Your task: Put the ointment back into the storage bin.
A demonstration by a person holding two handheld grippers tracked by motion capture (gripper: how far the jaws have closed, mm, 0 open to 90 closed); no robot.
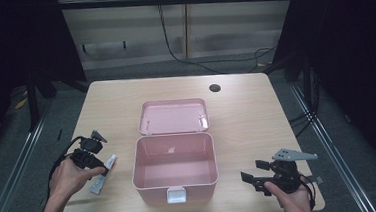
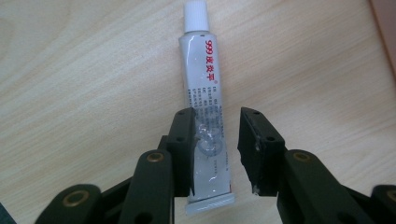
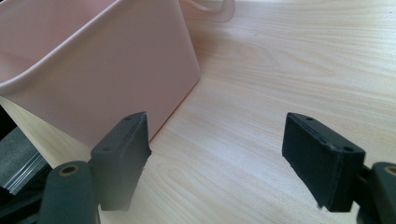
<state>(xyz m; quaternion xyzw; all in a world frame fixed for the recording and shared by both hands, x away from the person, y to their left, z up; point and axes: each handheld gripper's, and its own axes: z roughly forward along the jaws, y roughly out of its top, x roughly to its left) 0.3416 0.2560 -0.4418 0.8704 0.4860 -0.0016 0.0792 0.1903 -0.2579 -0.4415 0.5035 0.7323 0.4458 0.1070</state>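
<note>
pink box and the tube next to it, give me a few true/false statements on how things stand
1. The pink box stands open, with nothing visible inside. True.
2. The lid lies on the table behind the box. True.
3. The tube lies inside the box. False: it lies on the table beside the box, between the jaws of the left tongs.
4. The tube's white cap points away from the left tongs. True.
5. The right tongs are shut on the box's wall. False: their jaws stand wide apart over bare table beside the box.
6. The left tongs have lifted the tube. False: it lies flat on the wood; one jaw touches it, the other stands off.
</note>
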